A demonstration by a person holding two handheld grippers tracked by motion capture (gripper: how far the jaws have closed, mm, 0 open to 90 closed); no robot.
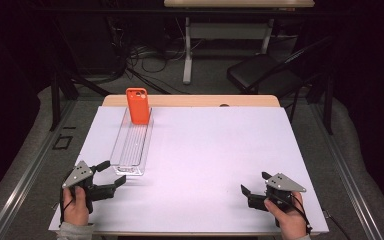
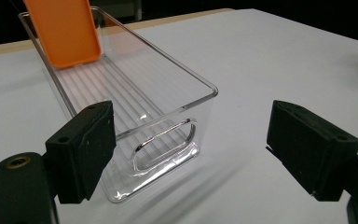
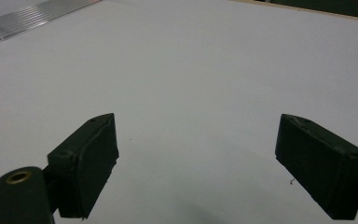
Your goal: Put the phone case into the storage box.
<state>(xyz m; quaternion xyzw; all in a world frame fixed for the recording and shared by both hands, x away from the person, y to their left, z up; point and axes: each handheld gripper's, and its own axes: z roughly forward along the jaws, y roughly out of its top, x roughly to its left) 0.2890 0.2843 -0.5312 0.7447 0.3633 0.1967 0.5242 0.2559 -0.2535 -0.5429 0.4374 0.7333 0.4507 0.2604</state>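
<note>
Left gripper (image 1: pixel 111 173): jaws wide, nothing between them. In the left gripper view they frame the near end of the tray (image 2: pixel 186 100), with its handle slot just ahead of the left jaw, so I judge this hand is lined up to steady or take that end. No contact is visible; whether the upper jaw touches the tray in the high view cannot be told.

Right gripper (image 1: pixel 254 185): jaws wide and empty, resting low over bare desk (image 1: pixel 215 150), well apart from the tray. It appears parked, awaiting its turn.

The tray is clear, long and narrow, lying lengthwise away from the person at the desk's left side. An orange case (image 1: pixel 138 106) leans upright at the tray's far end, its lower edge inside the tray, which props it for an easy pick.
</note>
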